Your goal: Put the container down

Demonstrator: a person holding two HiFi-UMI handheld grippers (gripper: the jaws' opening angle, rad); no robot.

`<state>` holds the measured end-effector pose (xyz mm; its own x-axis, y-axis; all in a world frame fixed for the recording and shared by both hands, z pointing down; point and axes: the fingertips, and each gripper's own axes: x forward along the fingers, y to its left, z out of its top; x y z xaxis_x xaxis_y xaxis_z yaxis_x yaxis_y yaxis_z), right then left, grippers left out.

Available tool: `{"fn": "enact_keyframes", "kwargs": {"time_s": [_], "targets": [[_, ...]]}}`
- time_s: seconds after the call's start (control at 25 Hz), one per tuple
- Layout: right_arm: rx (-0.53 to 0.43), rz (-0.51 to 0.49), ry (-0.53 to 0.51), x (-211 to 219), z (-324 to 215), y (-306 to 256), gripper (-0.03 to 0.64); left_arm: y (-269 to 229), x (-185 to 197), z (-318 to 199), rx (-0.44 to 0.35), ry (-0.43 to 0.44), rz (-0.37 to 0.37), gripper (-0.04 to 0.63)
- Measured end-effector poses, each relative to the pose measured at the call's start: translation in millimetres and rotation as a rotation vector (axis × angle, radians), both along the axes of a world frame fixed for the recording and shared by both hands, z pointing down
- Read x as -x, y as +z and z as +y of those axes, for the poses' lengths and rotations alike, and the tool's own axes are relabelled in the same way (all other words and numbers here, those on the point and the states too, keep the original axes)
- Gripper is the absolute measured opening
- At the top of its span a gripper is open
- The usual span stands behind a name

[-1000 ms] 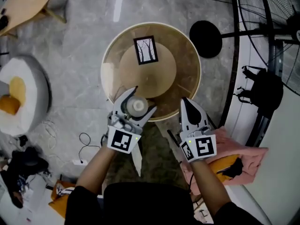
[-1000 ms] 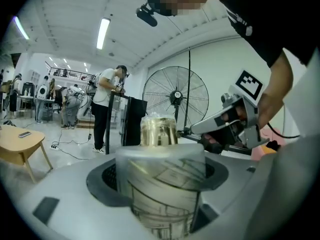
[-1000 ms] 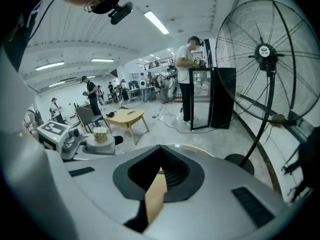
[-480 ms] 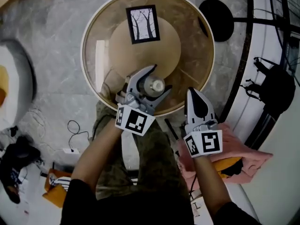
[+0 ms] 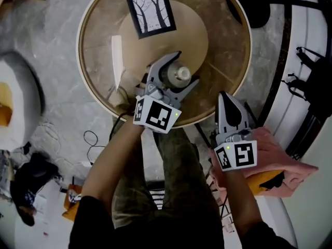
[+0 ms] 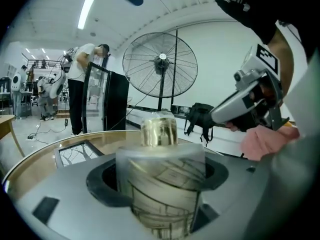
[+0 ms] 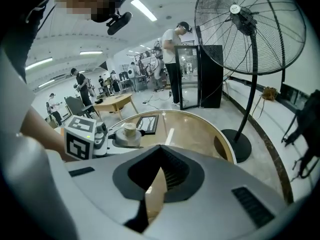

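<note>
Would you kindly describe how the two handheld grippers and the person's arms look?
The left gripper and right gripper are light grey shells with black-lined, tapering jaws. Each carries a white cube with black square markers and a small green light. The sleeves are short and black.

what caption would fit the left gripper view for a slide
Left gripper shut on a clear cylindrical container with a pale cap, over a round glass-topped wooden table.

container [image 5: 179,74] in left claw [image 5: 188,66] over table [image 5: 228,40], picture [image 5: 150,10] behind it, right claw [image 5: 224,95] alongside
</note>
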<state>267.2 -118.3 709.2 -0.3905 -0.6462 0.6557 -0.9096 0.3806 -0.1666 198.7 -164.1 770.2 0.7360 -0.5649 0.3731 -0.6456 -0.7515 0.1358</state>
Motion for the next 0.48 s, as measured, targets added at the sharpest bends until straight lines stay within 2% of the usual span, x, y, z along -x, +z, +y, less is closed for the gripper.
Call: {"fn": "enact_keyframes", "kwargs": {"time_s": [0.2, 0.48], "targets": [[0.022, -0.008, 0.003, -11.3, 8.4, 5.2, 0.021, 15.5, -14.0, -10.1, 0.018, -0.010, -0.026, 0.351], [0.007, -0.021, -0.018, -18.7, -2.6, 1.3, 0.021, 30.2, -23.8, -17.4, 0.034, -0.023, -0.057, 0.351]]}}
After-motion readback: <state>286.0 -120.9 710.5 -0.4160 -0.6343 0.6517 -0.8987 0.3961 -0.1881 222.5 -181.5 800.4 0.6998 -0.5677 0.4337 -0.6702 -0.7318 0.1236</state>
